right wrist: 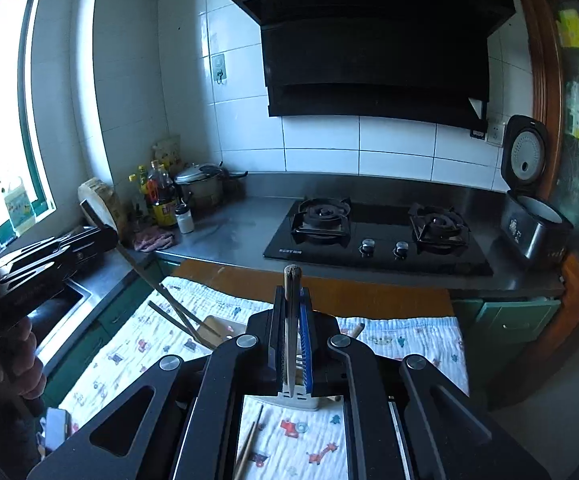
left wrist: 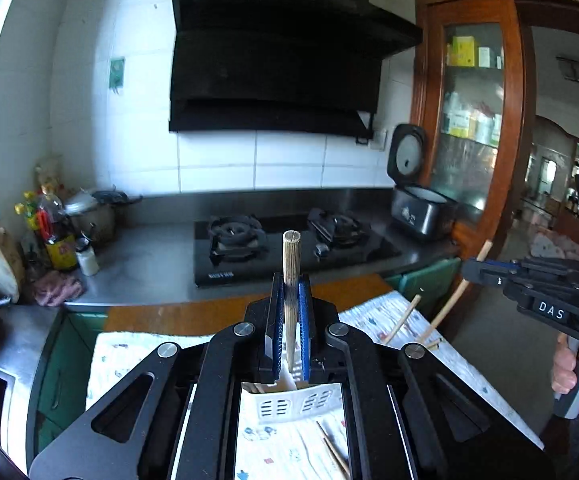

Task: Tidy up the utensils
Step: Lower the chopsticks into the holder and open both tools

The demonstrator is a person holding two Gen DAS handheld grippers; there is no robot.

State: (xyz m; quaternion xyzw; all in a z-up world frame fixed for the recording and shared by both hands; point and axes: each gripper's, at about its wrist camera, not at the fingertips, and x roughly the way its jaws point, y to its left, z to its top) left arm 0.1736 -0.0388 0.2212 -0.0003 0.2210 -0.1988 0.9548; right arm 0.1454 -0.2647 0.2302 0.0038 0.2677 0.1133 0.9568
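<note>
We see the left gripper [left wrist: 291,304] clamped narrow on an upright chopstick [left wrist: 291,256], and the right gripper [right wrist: 291,312] clamped likewise on its own chopstick [right wrist: 291,280]. Loose chopsticks [right wrist: 249,444] lie at 6 o'clock on the patterned cloth [right wrist: 401,340], beside a white slotted holder [left wrist: 301,402]. At 12 o'clock stands the gas stove [right wrist: 377,236].

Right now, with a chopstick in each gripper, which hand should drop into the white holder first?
Probably right. The right gripper holds its chopstick upright, lower end at the white holder. The left gripper is off to the side, its chopstick slanted.
</note>
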